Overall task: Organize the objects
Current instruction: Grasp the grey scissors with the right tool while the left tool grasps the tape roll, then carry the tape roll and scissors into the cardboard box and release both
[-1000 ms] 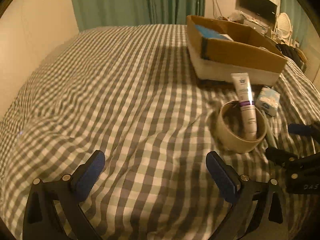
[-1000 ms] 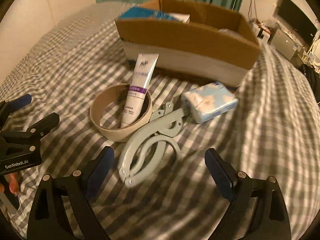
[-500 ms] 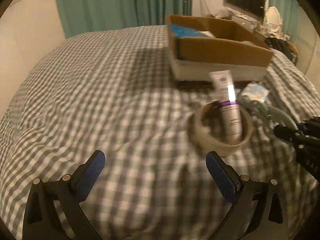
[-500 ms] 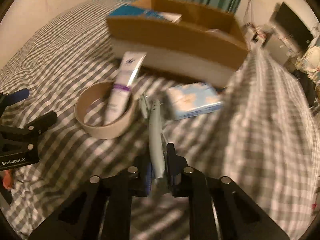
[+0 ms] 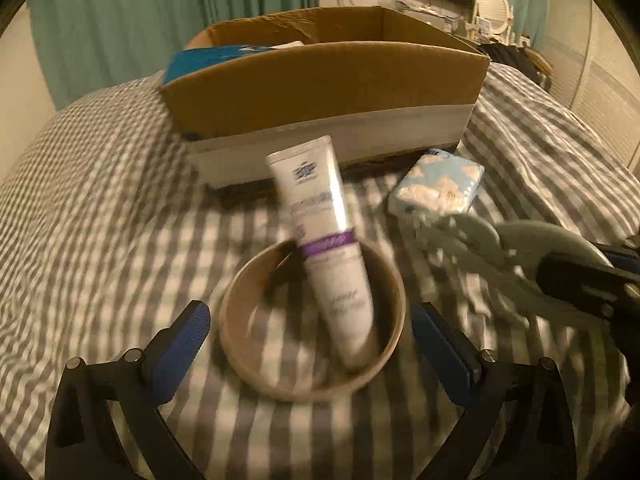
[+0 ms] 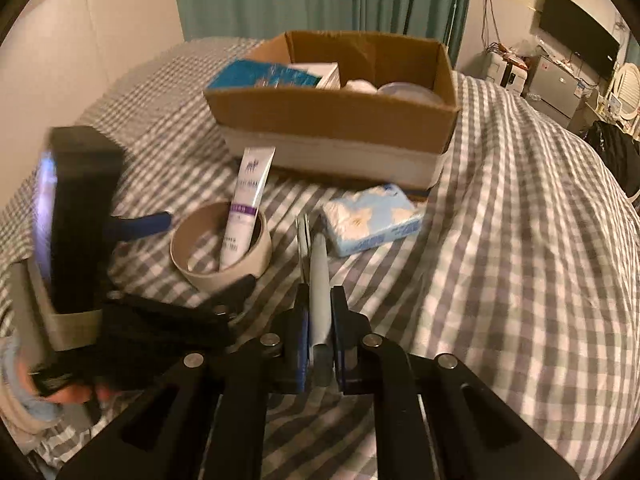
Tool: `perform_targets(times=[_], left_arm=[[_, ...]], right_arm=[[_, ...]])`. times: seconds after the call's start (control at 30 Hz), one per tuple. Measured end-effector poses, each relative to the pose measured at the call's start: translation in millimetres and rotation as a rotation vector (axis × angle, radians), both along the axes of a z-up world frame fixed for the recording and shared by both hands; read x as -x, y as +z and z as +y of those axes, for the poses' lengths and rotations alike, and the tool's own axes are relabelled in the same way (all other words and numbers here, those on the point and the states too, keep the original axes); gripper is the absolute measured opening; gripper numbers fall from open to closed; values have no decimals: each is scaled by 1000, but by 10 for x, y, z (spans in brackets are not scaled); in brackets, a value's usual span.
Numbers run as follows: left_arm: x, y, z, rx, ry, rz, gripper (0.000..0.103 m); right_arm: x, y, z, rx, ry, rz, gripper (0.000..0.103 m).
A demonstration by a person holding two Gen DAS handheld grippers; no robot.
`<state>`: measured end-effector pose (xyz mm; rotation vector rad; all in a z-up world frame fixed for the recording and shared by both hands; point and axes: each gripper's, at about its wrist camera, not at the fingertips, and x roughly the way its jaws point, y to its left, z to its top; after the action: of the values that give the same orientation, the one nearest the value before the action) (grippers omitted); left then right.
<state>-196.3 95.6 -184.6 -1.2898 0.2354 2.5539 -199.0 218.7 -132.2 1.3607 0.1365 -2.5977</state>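
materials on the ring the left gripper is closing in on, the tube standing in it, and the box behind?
Ring: looks like a tape roll with a matte tan cardboard core, dull with no glare; blur leaves it open.
Tube: probably soft plastic, glossy white, with a bright highlight streak and flat crimped top.
Box: brown cardboard, matte, raw cut edges at the rim, with a white band along the base.

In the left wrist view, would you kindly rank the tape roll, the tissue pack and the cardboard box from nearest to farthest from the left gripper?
1. Tape roll: just ahead, between the open left gripper's fingers.
2. Tissue pack: farther, to the right.
3. Cardboard box: farthest, at the back.
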Motion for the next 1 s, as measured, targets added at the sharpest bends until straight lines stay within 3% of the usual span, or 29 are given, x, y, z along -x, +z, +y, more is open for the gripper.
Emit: perform_targets(times=[0.07,0.17,0.3,0.67,1.0], left_arm=[[62,-22,47,-9,-24,-3,101],[121,-60,35,9,-11,-14,86],[55,96,-96,-65,13,-16,85],[-410,1084,-218,-99,19,178,85],[-774,1609,-369,-118,50,241,85]], right_arm=[[45,25,-9,8,-5,7,9],[74,17,31,22,-8,0,9],[52,24,33,23,-1,6,9],[-327,444,-74,-35,31,131,9],[-708,888,-19,-31,17,225,9]])
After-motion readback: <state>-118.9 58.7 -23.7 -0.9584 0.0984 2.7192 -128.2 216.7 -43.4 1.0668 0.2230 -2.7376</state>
